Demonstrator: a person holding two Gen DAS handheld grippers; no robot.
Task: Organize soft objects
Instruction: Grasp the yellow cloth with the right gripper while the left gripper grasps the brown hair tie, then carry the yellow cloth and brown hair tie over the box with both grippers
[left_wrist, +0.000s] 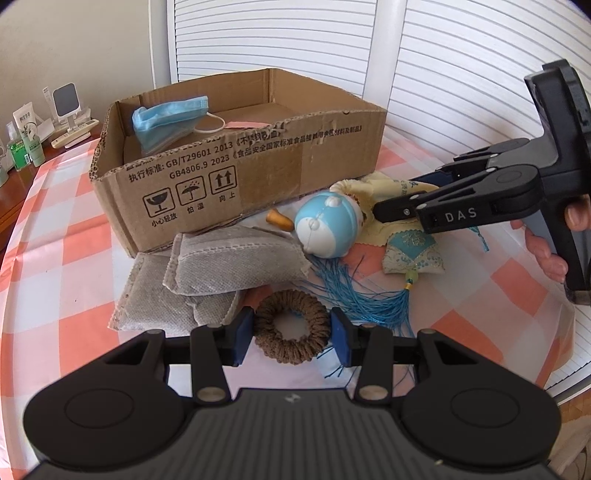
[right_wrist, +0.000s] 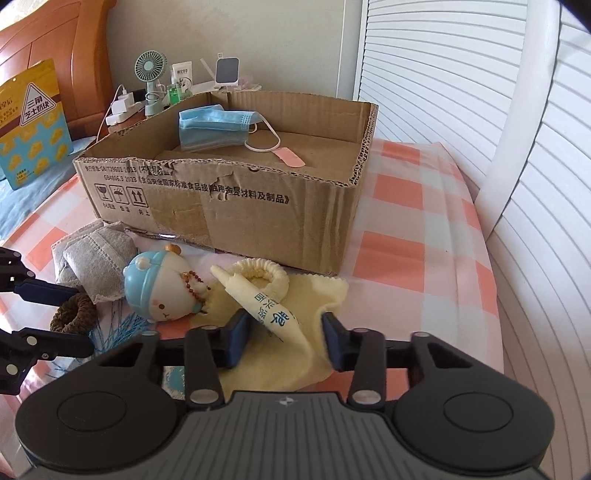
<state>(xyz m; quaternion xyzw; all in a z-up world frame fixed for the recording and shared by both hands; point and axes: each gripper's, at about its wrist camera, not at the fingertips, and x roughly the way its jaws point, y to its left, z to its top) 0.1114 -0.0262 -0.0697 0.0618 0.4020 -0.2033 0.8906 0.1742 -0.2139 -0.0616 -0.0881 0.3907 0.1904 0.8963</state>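
Note:
My left gripper (left_wrist: 291, 338) is open, its pads on either side of a brown knitted hair ring (left_wrist: 291, 334) lying on the checked cloth. My right gripper (right_wrist: 286, 341) is open over a pale yellow cloth (right_wrist: 295, 354) with a rolled printed part (right_wrist: 266, 302). Between them lie a round blue-and-white doll (left_wrist: 327, 225), grey fabric pouches (left_wrist: 221, 264) and a blue tasselled sachet (left_wrist: 412, 253). A cardboard box (left_wrist: 258, 173) behind them holds a blue face mask (left_wrist: 170, 118). The right gripper also shows in the left wrist view (left_wrist: 397, 212).
The checked cloth (right_wrist: 413, 236) covers a table whose right edge runs beside white slatted shutters (right_wrist: 461, 74). A side table at the back left carries bottles, a small fan (right_wrist: 149, 74) and chargers. A yellow-blue snack bag (right_wrist: 31, 122) stands at the far left.

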